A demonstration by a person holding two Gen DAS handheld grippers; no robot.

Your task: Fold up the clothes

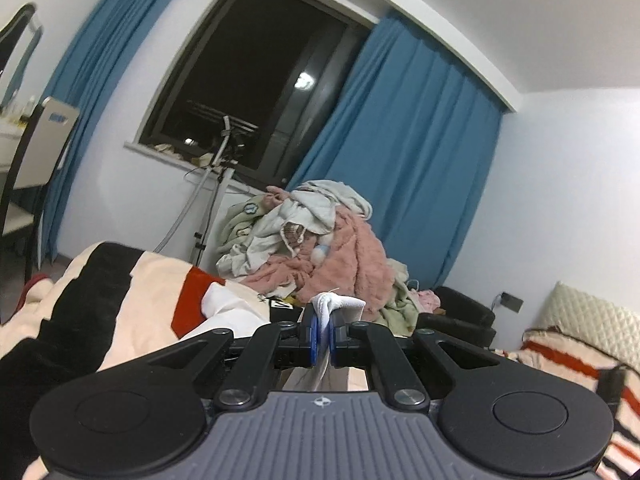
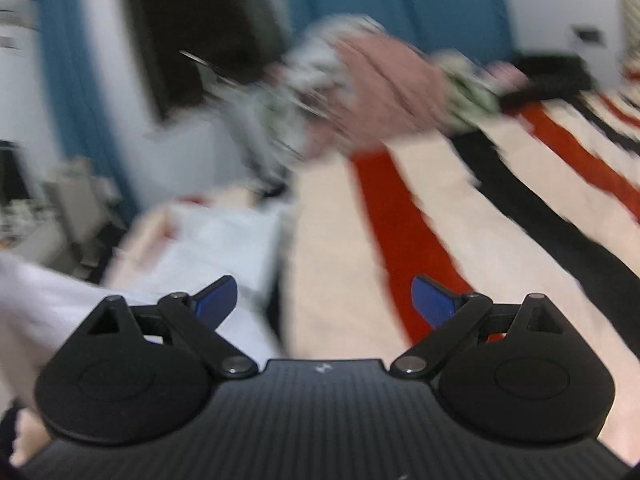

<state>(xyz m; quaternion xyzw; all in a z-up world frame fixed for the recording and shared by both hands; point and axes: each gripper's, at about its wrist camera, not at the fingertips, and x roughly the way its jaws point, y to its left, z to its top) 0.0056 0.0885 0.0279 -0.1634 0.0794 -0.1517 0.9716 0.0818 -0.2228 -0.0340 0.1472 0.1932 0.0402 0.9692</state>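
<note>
My left gripper (image 1: 323,330) is shut on a fold of a white garment (image 1: 340,306), which sticks up between the blue pads and hangs down below them. More of the white garment (image 1: 228,308) lies on the striped blanket behind. In the blurred right wrist view my right gripper (image 2: 324,300) is open and empty, its blue fingertips (image 2: 430,300) wide apart above the blanket. The white garment (image 2: 208,248) lies to its left on the bed.
A cream, red and black striped blanket (image 1: 120,292) covers the bed and also shows in the right wrist view (image 2: 440,216). A heap of pink, white and green clothes (image 1: 320,240) sits at the bed's far end (image 2: 372,88). A tripod (image 1: 216,184), window and blue curtains stand behind; a chair (image 1: 36,152) is at left.
</note>
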